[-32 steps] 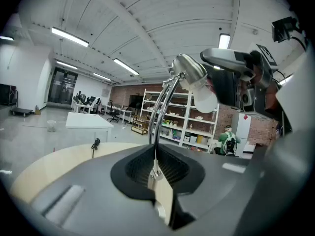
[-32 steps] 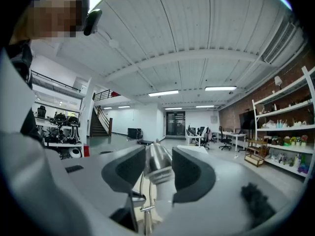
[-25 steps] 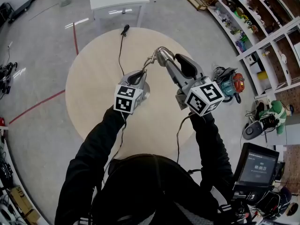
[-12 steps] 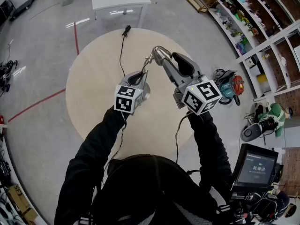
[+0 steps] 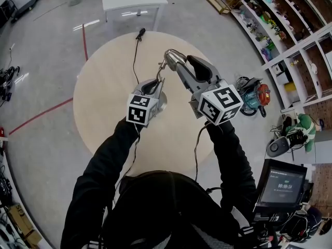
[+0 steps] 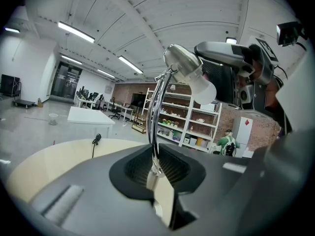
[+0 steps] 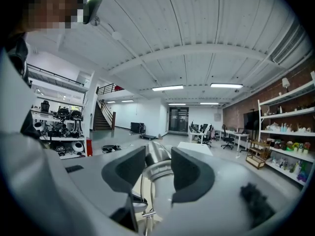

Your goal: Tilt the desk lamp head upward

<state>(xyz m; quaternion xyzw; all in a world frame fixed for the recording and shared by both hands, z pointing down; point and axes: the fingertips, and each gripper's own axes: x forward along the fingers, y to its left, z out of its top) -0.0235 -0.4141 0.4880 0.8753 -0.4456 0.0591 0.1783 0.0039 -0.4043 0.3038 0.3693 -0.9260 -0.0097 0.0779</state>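
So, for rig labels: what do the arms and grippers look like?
Left gripper and right gripper: grey bodies, black ribbed pads, each with a white cube of black square markers and a thin dark cable. Black sleeves. Left jaws have just been opening around the lamp stem.

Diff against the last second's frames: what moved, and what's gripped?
The right gripper, clamped on the lamp head, carried it a little toward the upper left of the head view. The left gripper has just been opening its jaws slightly, with the stem between them. Unchanged: the left gripper's place, the lamp base, the table.
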